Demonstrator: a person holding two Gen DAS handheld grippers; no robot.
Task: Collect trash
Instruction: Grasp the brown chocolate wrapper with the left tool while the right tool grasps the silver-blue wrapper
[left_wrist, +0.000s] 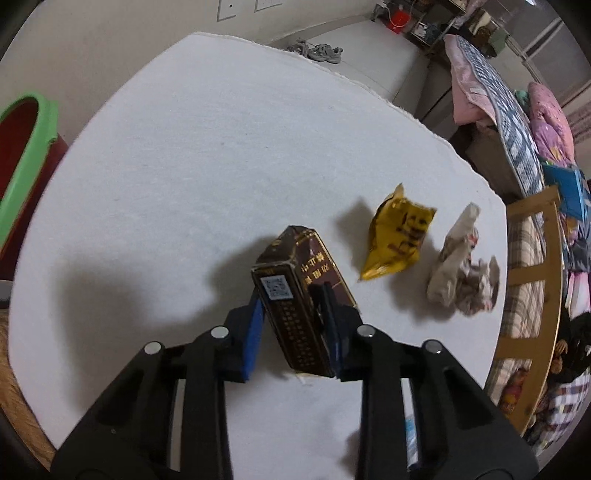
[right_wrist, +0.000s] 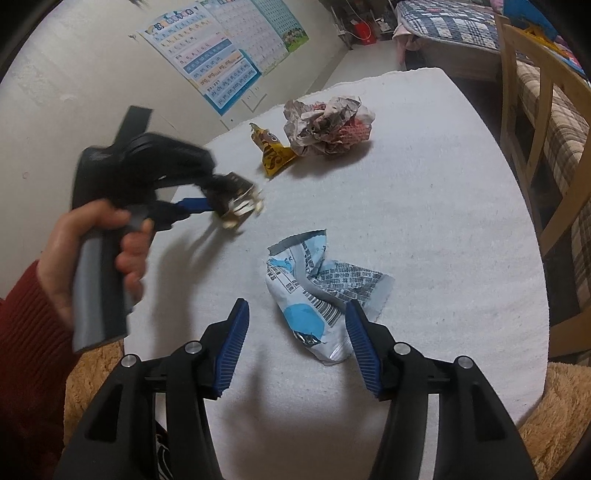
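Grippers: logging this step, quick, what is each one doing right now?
Left gripper: shut on the brown box.
Right gripper: open, holding nothing; the blue-and-white wrapper lies between its fingers.

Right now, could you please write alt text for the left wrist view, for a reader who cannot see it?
The left gripper is shut on a dark brown box above a white table. A yellow wrapper and crumpled paper lie to the right.

A dark brown box (left_wrist: 295, 291) with gold print is held tilted above the worktop. A yellow wrapper (left_wrist: 397, 240) and crumpled paper (left_wrist: 461, 269) are seen near the far edge; a blue-white wrapper (right_wrist: 317, 291) lies nearer, crumpled.
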